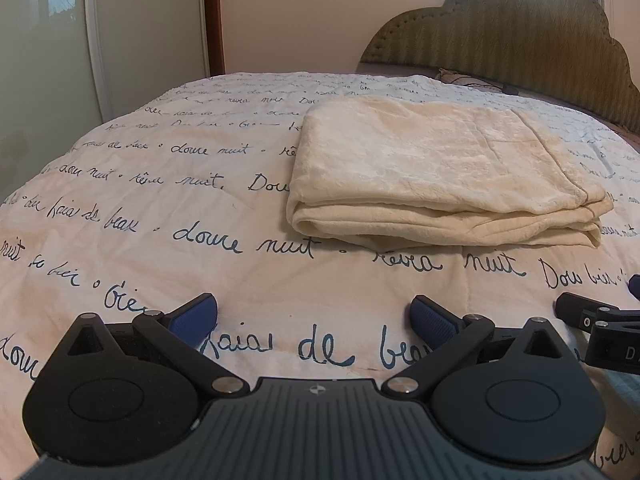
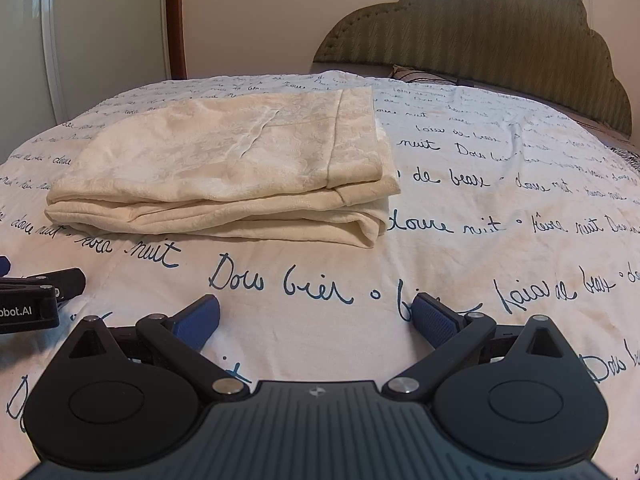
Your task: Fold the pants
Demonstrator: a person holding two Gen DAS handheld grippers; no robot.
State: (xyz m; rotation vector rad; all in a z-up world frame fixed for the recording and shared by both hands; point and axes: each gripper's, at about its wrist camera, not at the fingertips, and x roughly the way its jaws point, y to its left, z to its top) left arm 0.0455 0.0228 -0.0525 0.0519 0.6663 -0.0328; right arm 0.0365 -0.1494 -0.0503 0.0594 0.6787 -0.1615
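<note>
The cream pants (image 1: 436, 172) lie folded into a flat rectangular stack on the bed, ahead and to the right in the left wrist view; they also show in the right wrist view (image 2: 224, 168), ahead and to the left. My left gripper (image 1: 314, 316) is open and empty, low over the bedspread, short of the stack. My right gripper (image 2: 316, 316) is open and empty, also short of the stack. Each gripper's side shows at the edge of the other's view: the right gripper (image 1: 592, 320) and the left gripper (image 2: 36, 296).
The bedspread (image 1: 200, 184) is white with dark handwritten script and covers the bed. A green padded headboard (image 1: 520, 40) stands at the far right, with a pillow edge (image 1: 460, 76) below it. A white wardrobe (image 1: 60, 40) and a wooden door frame (image 1: 212, 16) are at the far left.
</note>
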